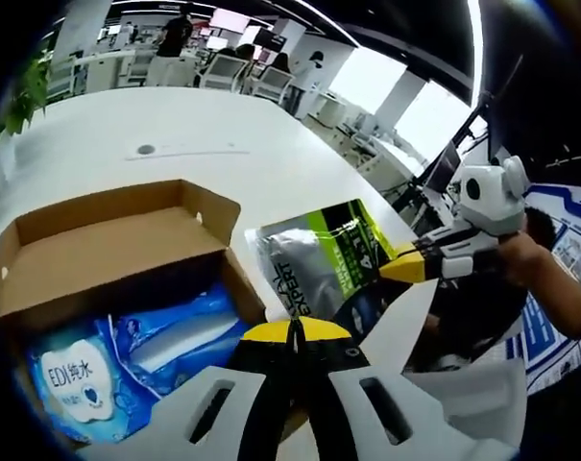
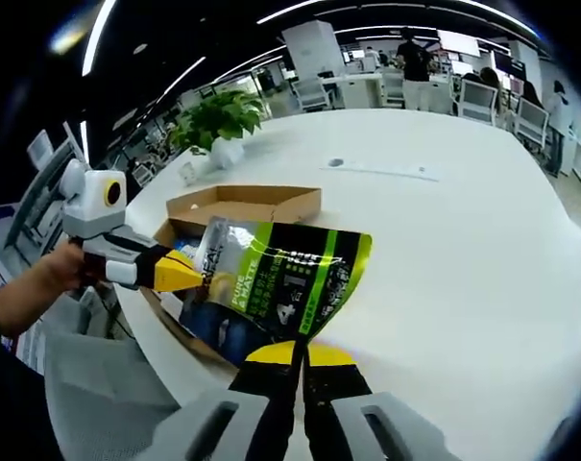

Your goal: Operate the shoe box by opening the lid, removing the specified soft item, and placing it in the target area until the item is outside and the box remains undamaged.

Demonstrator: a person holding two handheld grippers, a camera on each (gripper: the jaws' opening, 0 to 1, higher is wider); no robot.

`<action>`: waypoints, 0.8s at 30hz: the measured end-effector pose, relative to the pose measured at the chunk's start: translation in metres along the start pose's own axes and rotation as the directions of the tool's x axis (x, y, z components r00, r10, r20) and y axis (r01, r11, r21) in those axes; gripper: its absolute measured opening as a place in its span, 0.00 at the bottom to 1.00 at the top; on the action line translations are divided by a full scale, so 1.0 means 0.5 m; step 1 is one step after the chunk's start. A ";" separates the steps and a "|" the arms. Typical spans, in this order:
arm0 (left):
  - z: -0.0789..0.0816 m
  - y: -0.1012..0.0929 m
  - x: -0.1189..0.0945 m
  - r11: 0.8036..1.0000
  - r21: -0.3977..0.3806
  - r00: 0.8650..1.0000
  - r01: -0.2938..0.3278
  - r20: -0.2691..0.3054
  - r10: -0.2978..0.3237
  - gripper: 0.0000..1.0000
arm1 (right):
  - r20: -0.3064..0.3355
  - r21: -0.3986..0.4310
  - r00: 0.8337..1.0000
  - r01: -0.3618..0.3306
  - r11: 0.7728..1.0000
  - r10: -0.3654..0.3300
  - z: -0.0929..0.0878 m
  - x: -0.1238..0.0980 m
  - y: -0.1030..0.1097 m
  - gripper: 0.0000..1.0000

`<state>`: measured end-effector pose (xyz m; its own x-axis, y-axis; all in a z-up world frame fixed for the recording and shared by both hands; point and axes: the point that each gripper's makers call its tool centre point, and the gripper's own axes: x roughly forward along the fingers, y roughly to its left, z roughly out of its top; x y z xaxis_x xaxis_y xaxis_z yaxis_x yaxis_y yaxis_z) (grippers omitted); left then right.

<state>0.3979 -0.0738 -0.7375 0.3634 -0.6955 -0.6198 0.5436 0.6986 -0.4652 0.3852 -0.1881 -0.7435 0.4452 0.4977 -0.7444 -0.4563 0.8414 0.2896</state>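
Shoe box (image 1: 117, 240): plain brown cardboard. Pouch (image 2: 276, 279): silver, black and lime-green panels with white lettering. Wipes pack (image 1: 127, 360): blue with a white label. Left gripper (image 1: 292, 331) and right gripper (image 2: 298, 353): yellow tips, black jaws, white bodies. Table (image 2: 444, 250): white.

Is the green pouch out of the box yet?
Out. The right gripper holds the pouch up over the table, beside the open box.
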 end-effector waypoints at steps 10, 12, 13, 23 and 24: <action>0.017 -0.028 0.040 1.000 0.020 1.000 0.017 -0.016 -0.016 0.00 | -0.008 0.017 1.000 0.025 1.000 -0.025 -0.007 -0.012 -0.051 0.00; 0.020 -0.030 0.050 1.000 0.027 1.000 0.016 -0.024 -0.015 0.00 | -0.011 0.019 0.999 0.030 0.999 -0.030 -0.007 -0.012 -0.060 0.00; 0.024 -0.031 0.055 0.999 0.033 1.000 0.016 -0.028 -0.015 0.00 | -0.013 0.020 0.999 0.034 0.999 -0.034 -0.008 -0.011 -0.066 0.00; 0.031 -0.024 0.100 0.997 0.077 0.998 -0.005 -0.065 0.010 0.00 | -0.025 0.022 0.998 0.058 0.998 -0.057 -0.012 0.008 -0.106 0.00; 0.029 -0.020 0.106 0.996 0.084 0.997 -0.010 -0.073 0.016 0.00 | -0.027 0.024 0.998 0.059 0.998 -0.059 -0.013 0.011 -0.110 0.00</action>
<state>0.4227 -0.1198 -0.7565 0.3156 -0.6700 -0.6720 0.6019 0.6888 -0.4040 0.4076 -0.2328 -0.7676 0.4504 0.4415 -0.7761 -0.4101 0.8744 0.2594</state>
